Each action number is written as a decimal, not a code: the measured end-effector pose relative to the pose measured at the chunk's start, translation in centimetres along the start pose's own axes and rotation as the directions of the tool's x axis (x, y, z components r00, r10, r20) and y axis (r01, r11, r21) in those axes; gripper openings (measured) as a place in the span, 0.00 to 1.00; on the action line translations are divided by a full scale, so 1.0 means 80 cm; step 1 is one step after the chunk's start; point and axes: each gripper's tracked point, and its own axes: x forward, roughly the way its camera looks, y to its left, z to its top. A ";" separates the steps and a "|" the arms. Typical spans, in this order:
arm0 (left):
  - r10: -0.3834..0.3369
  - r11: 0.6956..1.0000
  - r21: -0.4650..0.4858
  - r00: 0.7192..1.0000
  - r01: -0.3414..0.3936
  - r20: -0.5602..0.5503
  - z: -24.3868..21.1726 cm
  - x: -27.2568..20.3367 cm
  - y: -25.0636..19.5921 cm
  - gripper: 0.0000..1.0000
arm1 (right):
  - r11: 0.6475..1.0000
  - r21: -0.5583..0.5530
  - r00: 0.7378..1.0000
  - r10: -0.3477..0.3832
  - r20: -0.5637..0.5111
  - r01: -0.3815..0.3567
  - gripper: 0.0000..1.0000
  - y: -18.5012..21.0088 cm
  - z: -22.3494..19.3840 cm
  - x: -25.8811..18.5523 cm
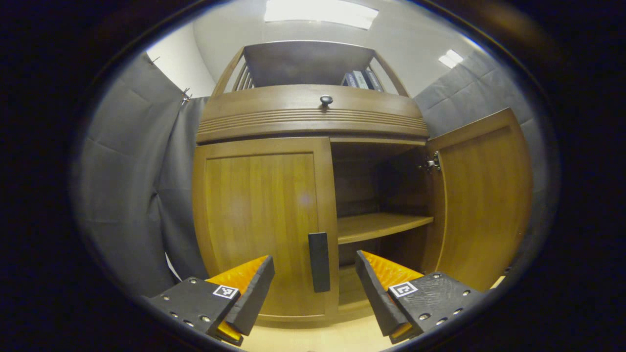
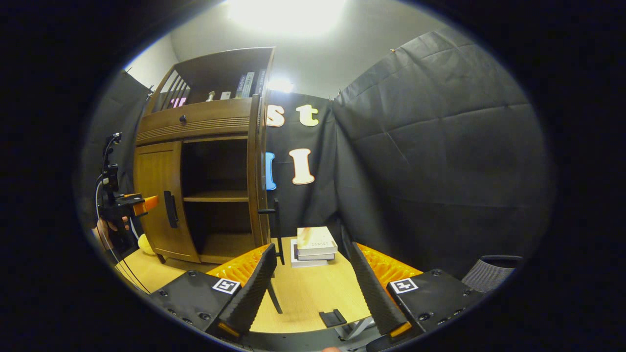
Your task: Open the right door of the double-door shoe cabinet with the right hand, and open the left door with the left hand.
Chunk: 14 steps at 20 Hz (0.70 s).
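Standing: the double-door shoe cabinet (image 1: 313, 117) is seen filling the middle of the left gripper view; in the right gripper view it is seen at about 9 o'clock, placed on a pale wooden floor (image 2: 313, 293).
Right door: the right door (image 1: 481, 195) is seen swung fully out at 3 o'clock in the left gripper view, its hinge (image 1: 432, 163) exposed; that half of the task is judged done.
Left door: the left door (image 1: 264, 225) is seen shut flush, so it is judged to be the step in hand.
Interior: an inner shelf (image 1: 381, 226) is laid bare behind the opened side.
Books: a stack of books (image 2: 315, 245) is seen on the floor at 6 o'clock in the right gripper view, just beside the opened door's edge.
Left gripper: the left gripper (image 1: 313, 288) is held released, jaws spread wide to either side of the door handle (image 1: 319, 261) at 6 o'clock, apparently so the handle can be taken between them; nothing is touched yet.
Right gripper: the right gripper (image 2: 313, 288) is held released and grasps nothing, aimed at the floor and well apart from the cabinet, judged to be kept clear of the doors.
Handle: the dark vertical bar is mounted at the left door's inner edge, so a pull there is judged to swing the door outward.
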 end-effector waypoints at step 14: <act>0.057 0.998 -0.037 0.996 -0.059 -0.073 -0.051 0.109 0.001 0.92 | 0.991 0.034 0.991 -0.126 -0.048 0.127 0.92 -0.047 -0.026 -0.047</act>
